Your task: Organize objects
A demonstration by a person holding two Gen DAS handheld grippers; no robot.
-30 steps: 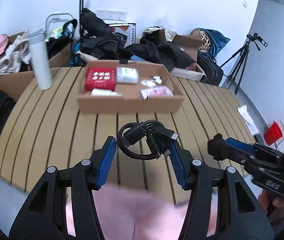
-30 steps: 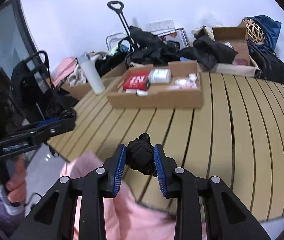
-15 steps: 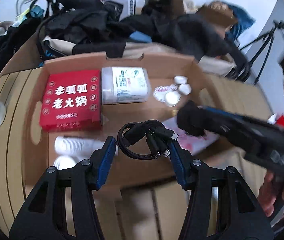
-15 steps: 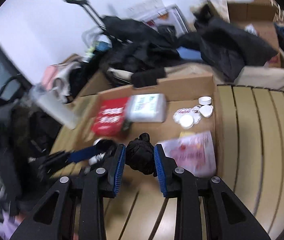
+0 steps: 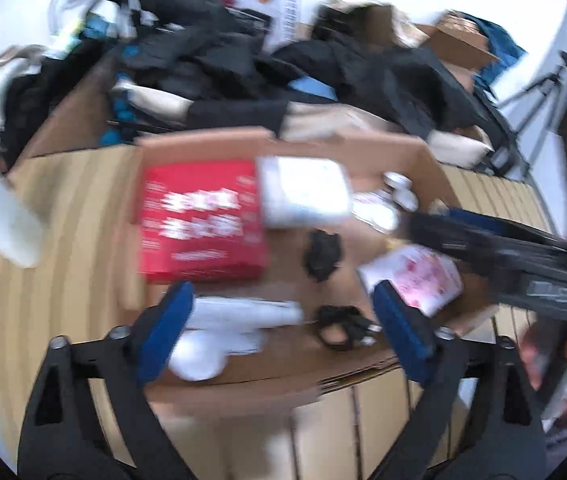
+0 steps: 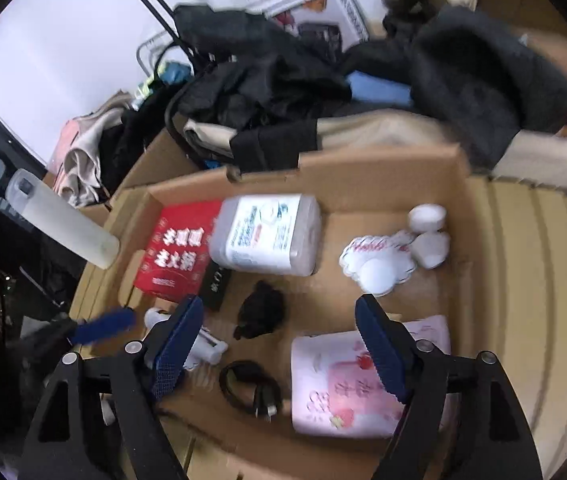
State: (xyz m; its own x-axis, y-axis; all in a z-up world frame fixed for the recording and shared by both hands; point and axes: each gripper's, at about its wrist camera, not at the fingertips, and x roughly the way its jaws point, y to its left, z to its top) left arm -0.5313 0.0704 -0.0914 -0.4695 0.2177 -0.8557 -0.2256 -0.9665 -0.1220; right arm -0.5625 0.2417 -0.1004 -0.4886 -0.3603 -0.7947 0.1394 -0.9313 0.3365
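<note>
With both items now lying inside the cardboard box [image 6: 459,184], this placement step appears complete. The left tool [image 5: 283,320] has just been opening; its jaws stand wide and hold nothing, with the coiled cable [image 5: 341,326] on the box floor below. The right tool [image 6: 279,340] has likewise just been opening and is empty; the black bundle [image 6: 261,314] rests beside the red box [image 6: 177,254]. Whether further items remain on the tabletop [image 6: 543,280] cannot be told.

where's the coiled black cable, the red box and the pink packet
coiled black cable [image 6: 249,386], right wrist view, on its loop
red box [image 6: 177,250], right wrist view, middle of its printed top
pink packet [image 6: 339,384], right wrist view, its uncovered face
</note>
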